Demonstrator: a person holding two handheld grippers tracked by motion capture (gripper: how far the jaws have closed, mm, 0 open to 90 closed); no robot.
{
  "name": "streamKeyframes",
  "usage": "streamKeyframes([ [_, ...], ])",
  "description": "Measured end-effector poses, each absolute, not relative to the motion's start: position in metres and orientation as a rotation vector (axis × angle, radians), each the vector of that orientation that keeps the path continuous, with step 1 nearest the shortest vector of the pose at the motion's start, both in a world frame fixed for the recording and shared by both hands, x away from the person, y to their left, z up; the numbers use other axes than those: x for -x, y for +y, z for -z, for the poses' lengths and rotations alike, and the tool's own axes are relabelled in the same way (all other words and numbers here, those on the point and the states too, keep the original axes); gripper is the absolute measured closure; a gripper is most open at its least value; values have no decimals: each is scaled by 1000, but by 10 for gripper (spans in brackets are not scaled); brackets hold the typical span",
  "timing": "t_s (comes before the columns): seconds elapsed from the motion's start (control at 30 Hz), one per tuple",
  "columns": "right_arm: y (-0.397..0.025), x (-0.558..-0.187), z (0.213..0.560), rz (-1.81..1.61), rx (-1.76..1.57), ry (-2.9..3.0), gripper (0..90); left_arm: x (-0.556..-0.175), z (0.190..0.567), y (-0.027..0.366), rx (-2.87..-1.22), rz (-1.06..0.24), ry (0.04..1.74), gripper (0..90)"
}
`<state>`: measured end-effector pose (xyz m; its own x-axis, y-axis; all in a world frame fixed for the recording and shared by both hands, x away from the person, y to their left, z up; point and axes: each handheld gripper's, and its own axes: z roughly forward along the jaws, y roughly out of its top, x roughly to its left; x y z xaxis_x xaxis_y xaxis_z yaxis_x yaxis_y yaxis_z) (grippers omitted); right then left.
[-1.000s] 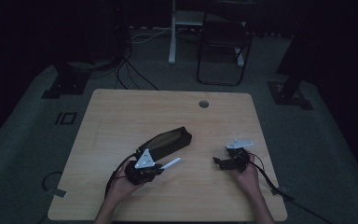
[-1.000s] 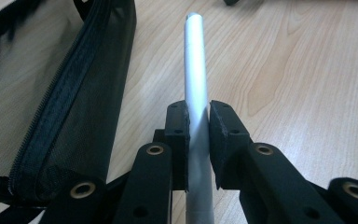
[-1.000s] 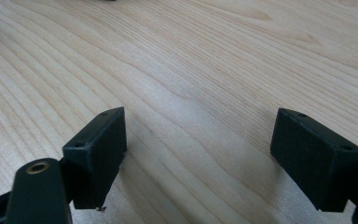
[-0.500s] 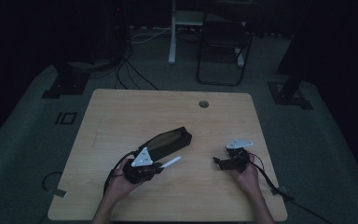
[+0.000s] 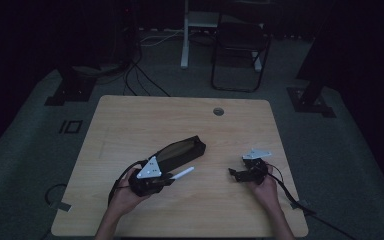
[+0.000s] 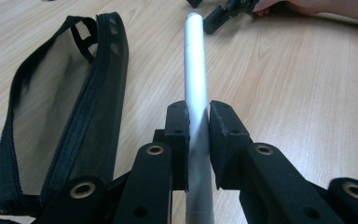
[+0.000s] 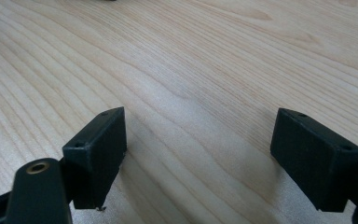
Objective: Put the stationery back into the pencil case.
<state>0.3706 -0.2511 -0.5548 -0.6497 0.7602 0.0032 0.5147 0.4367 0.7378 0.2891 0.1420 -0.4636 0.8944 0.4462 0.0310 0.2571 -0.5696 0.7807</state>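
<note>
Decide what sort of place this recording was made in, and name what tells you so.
Probably a lab or studio set up for recording: a lone wooden table with a cable hole on grey carpet, floor cables, stand bases and a folding chair in dim surroundings.

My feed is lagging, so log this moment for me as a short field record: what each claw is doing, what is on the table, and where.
left claw: shut on white pen
pen tip: points away, toward the right claw
right claw: open, holding nothing, low over bare wood
mesh pouch: flat on table, unzipped, beside the pen
</note>
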Motion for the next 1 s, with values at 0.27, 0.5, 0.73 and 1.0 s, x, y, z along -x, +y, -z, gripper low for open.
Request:
streamKeyframes([
  [0.27, -251, -371, 555, -1044, -1091, 2364, 185, -287, 452, 148, -2207, -301, 483, 786],
  [0.5, -251, -371, 555, -1043, -1092, 2364, 185, -285, 443, 154, -2203, -306, 470, 786],
  [0.73, -251, -371, 555, -1043, -1091, 2365, 185, -284, 435, 159, -2197, -318, 462, 786],
  [1.0, -251, -371, 555, -1043, -1091, 2365, 185, -285, 427, 164, -2177, -320, 455, 786],
])
